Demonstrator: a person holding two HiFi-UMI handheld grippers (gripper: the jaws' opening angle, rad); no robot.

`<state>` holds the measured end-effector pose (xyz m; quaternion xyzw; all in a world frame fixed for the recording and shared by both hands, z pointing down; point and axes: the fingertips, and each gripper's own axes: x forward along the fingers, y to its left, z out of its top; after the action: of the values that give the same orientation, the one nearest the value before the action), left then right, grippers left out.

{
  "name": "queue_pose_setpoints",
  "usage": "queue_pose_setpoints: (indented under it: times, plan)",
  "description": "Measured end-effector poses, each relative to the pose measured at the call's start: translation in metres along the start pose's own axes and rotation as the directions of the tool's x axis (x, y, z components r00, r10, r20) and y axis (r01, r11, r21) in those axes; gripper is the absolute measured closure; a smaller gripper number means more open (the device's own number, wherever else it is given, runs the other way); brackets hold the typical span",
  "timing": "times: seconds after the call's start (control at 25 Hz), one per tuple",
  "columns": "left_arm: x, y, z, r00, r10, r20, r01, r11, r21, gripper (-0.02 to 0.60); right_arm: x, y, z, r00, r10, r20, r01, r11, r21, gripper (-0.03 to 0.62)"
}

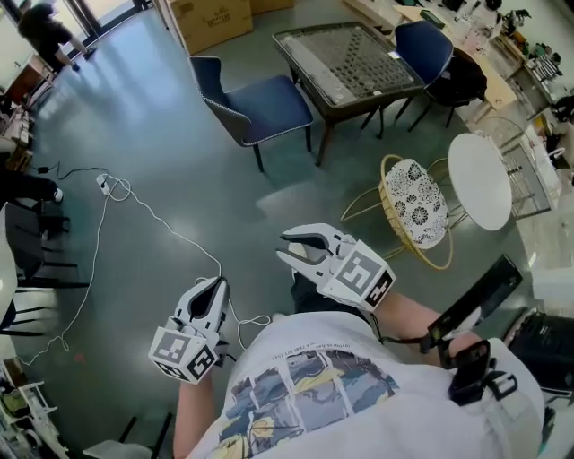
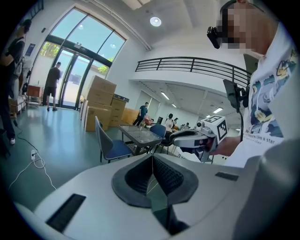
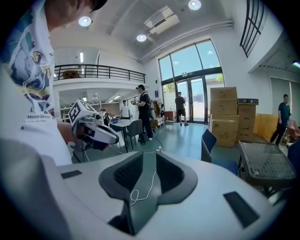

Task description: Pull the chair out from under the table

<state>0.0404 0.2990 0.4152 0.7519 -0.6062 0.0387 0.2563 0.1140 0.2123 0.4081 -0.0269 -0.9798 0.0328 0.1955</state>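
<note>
A blue chair (image 1: 269,108) stands on the grey floor at the left side of a dark glass-topped table (image 1: 345,58), its seat mostly out from under the top. It also shows in the left gripper view as the chair (image 2: 110,143) and beside the table (image 3: 267,164) in the right gripper view. My left gripper (image 1: 218,283) is low at the front, shut with nothing in it. My right gripper (image 1: 282,247) is open and empty, held to the right of the left one. Both are well short of the chair.
A second blue chair (image 1: 426,45) sits at the table's far right. A gold wire chair (image 1: 414,204) and a white round table (image 1: 480,179) stand at the right. A white cable (image 1: 134,206) trails across the floor. Cardboard boxes (image 1: 211,18) stand behind.
</note>
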Motion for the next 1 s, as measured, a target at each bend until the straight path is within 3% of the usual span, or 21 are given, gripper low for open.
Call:
queue_pose_setpoints:
  times: [0.52,0.76,1.0]
  plan:
    - [0.171,0.112,0.128,0.996,0.089,-0.021,-0.088,0.995,0.040,0.568,0.019,-0.223,0.039,0.997,-0.067,0.043,0.066,0.998,0.022,0.522]
    - [0.229,0.180,0.151,0.995,0.082,-0.058,-0.080,0.997,0.021,0.514,0.046,-0.279,0.027,0.991,-0.131,0.029,0.129,0.989,0.069,0.522]
    - [0.280,0.262,0.182,0.995,0.046,-0.094,-0.048,0.999,-0.021,0.468,0.072,-0.325,0.044,0.968,-0.249,0.002,0.248,0.964,0.092,0.519]
